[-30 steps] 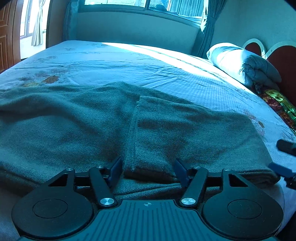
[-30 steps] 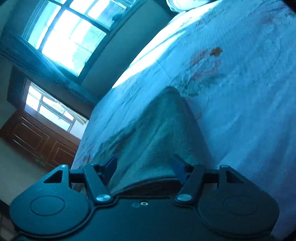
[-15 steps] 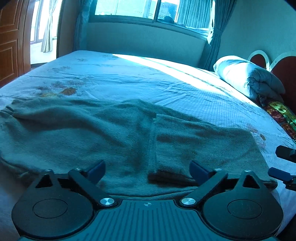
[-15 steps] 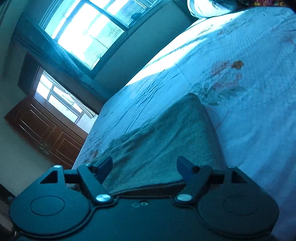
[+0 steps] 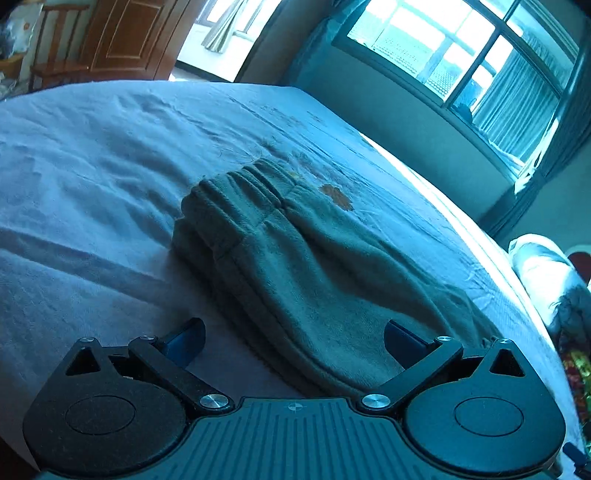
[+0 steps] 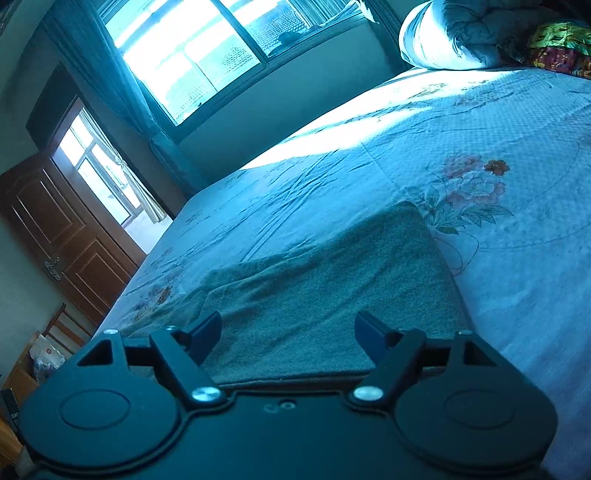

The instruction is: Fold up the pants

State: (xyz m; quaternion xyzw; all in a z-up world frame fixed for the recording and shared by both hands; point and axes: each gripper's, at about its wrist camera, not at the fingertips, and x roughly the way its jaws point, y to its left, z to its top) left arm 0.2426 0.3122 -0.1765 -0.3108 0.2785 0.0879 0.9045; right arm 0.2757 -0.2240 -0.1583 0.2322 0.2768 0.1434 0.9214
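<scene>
Green fleece pants lie on the blue floral bedsheet, with the elastic waistband at the far end in the left wrist view. My left gripper is open wide just above the pants' near edge. Its left finger is over bare sheet and its right finger over the cloth, and nothing is gripped. In the right wrist view the folded-over leg part of the pants lies flat. My right gripper hovers open over its near edge, with the pads not pressing the cloth.
A rolled white quilt and a colourful cloth lie at the head of the bed. A wooden door and a wooden chair stand beyond the bed's left side. Windows with curtains run along the far wall.
My left gripper opened wide, let go of the fold and swung left to the waistband end, rolling as it went. My right gripper opened wider and rose a little off the cloth.
</scene>
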